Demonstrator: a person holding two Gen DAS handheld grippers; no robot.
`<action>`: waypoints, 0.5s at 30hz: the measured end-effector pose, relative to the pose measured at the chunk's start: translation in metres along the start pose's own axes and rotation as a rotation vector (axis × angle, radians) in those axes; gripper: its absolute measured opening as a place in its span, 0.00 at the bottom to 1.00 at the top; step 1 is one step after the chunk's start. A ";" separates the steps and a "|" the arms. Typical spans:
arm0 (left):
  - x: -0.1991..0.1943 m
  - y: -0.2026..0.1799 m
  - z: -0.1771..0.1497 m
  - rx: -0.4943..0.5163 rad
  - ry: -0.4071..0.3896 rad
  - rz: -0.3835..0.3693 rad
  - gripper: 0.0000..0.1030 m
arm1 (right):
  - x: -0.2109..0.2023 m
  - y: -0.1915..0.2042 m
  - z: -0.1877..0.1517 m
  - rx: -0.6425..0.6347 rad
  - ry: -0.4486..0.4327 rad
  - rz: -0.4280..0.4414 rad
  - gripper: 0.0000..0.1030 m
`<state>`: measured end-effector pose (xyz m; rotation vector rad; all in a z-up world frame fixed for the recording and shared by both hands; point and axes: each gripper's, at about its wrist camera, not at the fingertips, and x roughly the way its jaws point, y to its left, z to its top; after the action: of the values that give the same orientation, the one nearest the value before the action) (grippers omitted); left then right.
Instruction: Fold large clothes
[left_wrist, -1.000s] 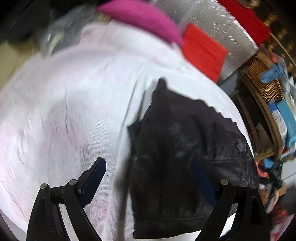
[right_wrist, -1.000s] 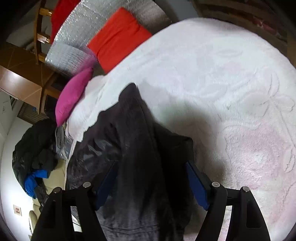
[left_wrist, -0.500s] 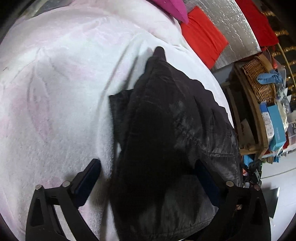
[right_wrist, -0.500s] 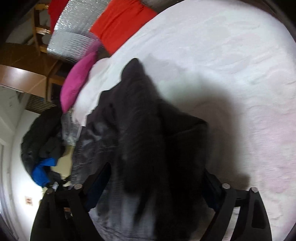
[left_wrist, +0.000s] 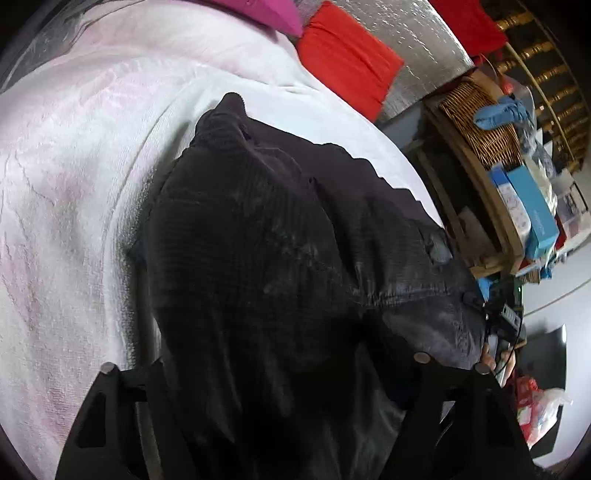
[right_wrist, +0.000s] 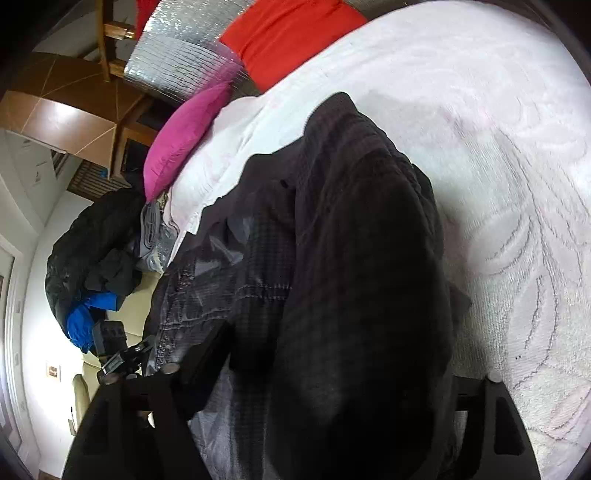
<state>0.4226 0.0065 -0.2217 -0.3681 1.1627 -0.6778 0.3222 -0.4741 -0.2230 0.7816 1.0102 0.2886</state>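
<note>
A black quilted jacket (left_wrist: 258, 221) lies bunched on a white and pink bedspread (left_wrist: 66, 184). My left gripper (left_wrist: 280, 369) points down into it. Its jaws are closing, and the thick fabric fills the gap between them and hides both pads. In the right wrist view the same jacket (right_wrist: 351, 184) lies on the bedspread (right_wrist: 498, 147), with a dark fold lying over its shinier lining. My right gripper (right_wrist: 332, 362) straddles that fold, and its jaws are closing too. One of its fingers (right_wrist: 210, 350) presses against the lining, while the other is buried under the cloth.
A pink pillow (right_wrist: 184, 136) and a red cushion (right_wrist: 288, 33) lie at the far end of the bed against a silver sheet. A wicker basket (left_wrist: 480, 122) and blue boxes (left_wrist: 532, 214) crowd shelves beside the bed. A heap of dark clothes (right_wrist: 92, 240) sits on the other side.
Both grippers have moved forward and down over the jacket. Their jaws have narrowed, and the fabric now covers the blue pads that showed earlier.
</note>
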 end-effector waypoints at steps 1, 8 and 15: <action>0.000 0.000 0.002 -0.009 -0.007 -0.005 0.61 | -0.001 0.002 0.000 -0.007 -0.004 -0.004 0.70; -0.013 -0.009 0.015 0.010 -0.096 -0.036 0.32 | -0.015 0.020 0.001 -0.056 -0.069 0.022 0.53; -0.018 -0.032 0.028 0.049 -0.188 -0.021 0.30 | -0.026 0.049 0.012 -0.135 -0.175 -0.003 0.47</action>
<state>0.4345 -0.0075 -0.1797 -0.3947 0.9633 -0.6733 0.3252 -0.4595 -0.1677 0.6706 0.8184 0.2779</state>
